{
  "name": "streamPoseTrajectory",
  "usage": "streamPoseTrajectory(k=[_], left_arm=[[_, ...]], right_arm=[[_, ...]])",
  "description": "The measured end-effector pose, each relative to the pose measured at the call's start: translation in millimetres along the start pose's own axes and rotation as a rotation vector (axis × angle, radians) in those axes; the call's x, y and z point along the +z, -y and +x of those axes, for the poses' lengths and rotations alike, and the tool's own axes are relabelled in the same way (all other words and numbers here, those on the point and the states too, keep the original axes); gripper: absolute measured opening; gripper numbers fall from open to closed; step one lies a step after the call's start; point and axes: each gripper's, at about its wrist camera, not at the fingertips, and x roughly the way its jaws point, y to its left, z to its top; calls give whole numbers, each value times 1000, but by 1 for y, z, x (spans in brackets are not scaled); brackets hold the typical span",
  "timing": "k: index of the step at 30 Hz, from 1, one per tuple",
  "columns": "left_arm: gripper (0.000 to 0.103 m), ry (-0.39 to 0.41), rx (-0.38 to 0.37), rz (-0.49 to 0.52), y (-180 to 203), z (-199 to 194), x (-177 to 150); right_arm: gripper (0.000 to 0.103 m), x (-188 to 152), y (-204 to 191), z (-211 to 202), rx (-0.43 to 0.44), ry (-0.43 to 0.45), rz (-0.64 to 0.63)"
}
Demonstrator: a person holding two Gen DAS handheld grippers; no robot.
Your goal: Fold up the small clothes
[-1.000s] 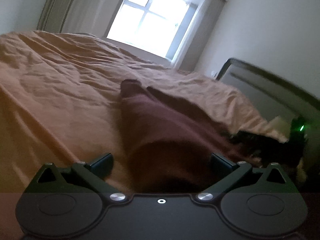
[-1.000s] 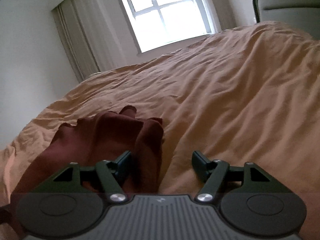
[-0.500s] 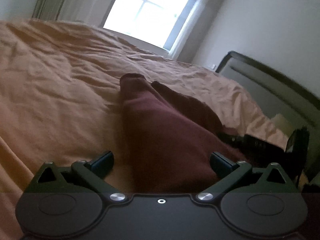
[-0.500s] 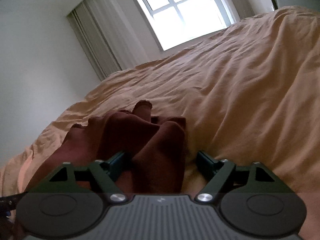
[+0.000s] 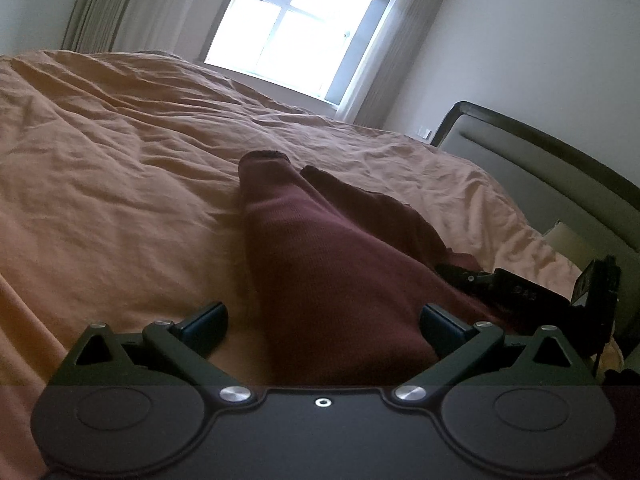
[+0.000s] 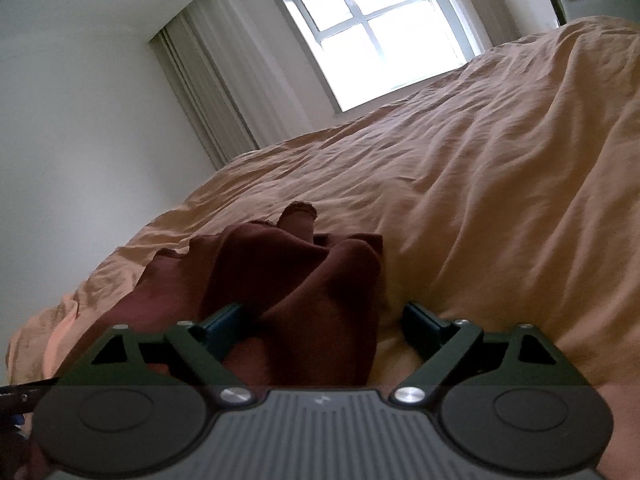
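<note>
I am lining up on the garment (image 5: 332, 264), lying bunched on the bed (image 5: 100, 184). My left gripper (image 5: 322, 320) is straddling its near end, fingers wide; my right gripper (image 6: 320, 320) likewise. Next, both should probably be closing on the hem.

A: Where is the right gripper (image 6: 320, 322)?

B: Low over the bed (image 6: 500, 200), jaws spread wide.

A: Anything between them?

B: A maroon garment (image 6: 280, 280), bunched in folds. It lies between the fingers (image 6: 424, 320), closer to the left one.

A: Is it gripped?

B: No, the right finger stands clear of the cloth.

A: And behind?

B: A bright window (image 6: 384, 28) with a curtain (image 6: 216, 92) beside it.
</note>
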Motion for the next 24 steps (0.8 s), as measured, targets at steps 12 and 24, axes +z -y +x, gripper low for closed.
streamPoseTrajectory(k=[12,24], left_arm=[[102,14,18,-10,-7,-4,4],[95,30,-7,-23,-9,-8,4]], right_arm=[[94,1,2,2,12,-9,-7],[92,4,-15,6,-62,-48,-62]])
